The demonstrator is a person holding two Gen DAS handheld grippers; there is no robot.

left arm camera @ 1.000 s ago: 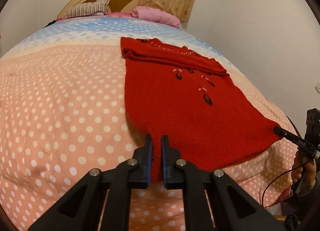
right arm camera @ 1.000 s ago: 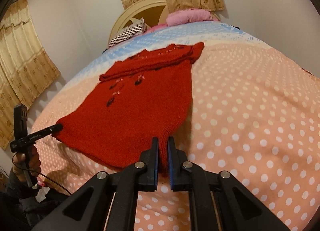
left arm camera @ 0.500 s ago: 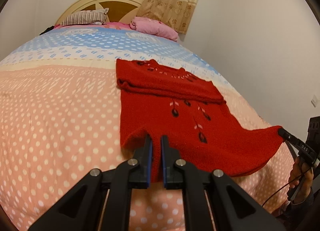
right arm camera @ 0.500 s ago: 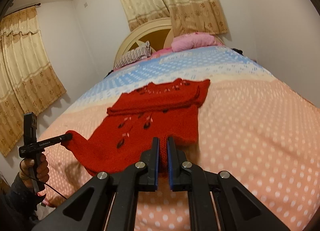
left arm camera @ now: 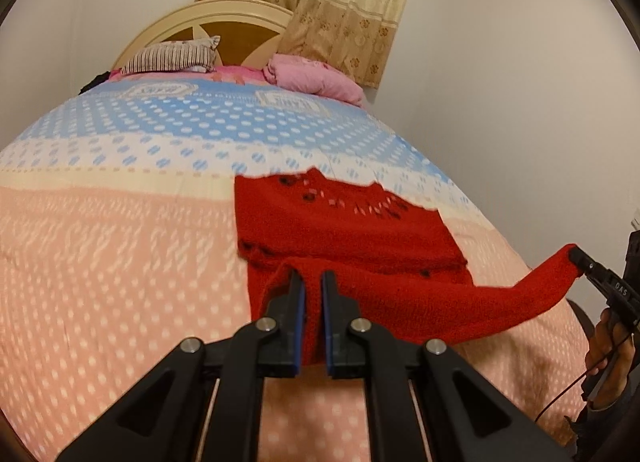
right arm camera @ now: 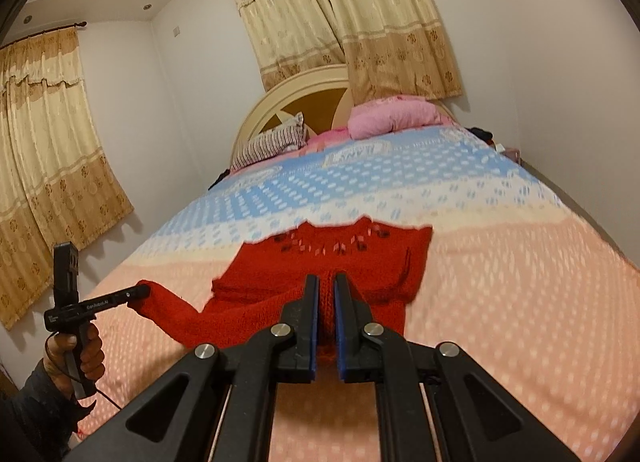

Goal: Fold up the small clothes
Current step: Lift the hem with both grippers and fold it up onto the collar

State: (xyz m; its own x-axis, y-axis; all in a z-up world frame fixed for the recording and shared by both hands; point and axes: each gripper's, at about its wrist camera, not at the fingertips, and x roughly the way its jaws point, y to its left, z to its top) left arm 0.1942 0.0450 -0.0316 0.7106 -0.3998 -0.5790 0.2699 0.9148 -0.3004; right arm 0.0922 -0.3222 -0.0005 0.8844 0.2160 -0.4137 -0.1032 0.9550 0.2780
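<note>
A red knitted sweater (left arm camera: 352,221) is lying on the dotted bedspread (left arm camera: 120,262) of the bed, its collar end toward the headboard (right arm camera: 296,93) and its hem being held up off the cover. The left tongs (left arm camera: 313,294) are pinching 1 hem corner and the right tongs (right arm camera: 327,302) are pinching the other, each pair pressed together on a ridge of knit. Between the 2 grips the hem is sagging in a soft curve, so the wool looks limp, light and stretchy, nothing stiff about it. It is probably going to drape and drag across the cover instead of sliding cleanly, and a thick knit like this is unlikely to slip from the pads. The corners of the ribbed hem seem the right places to hold, since they are keeping the edge spread for a straight fold toward the collar. The sleeves appear already folded across the chest, though blur is hiding the detail.
</note>
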